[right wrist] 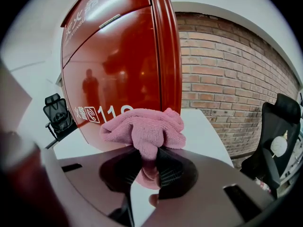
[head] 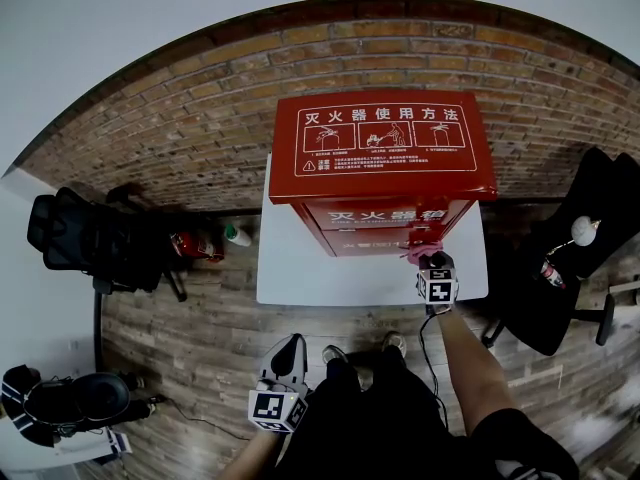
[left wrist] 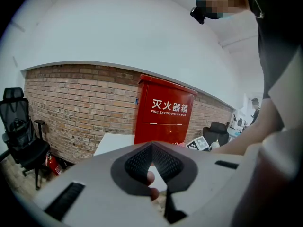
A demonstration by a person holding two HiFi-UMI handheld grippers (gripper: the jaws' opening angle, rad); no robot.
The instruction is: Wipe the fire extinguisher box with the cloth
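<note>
We hold the crumpled pink terry cloth (right wrist: 144, 129) pinched in our right gripper's (right wrist: 147, 151) fingers, at the lower front of the tall red metal fire extinguisher box (head: 385, 143) on the white desk (head: 300, 278). Our left gripper (left wrist: 151, 145) hangs low, fingers closed on nothing. Wiping seems under way, but we cannot tell how much is done.

Brick wall (head: 180, 118), black office chairs (head: 80, 238)

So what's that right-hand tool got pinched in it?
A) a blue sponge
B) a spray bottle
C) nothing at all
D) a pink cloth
D: in the right gripper view, the right tool is shut on a bunched pink cloth, held up close to the red fire extinguisher box.
</note>
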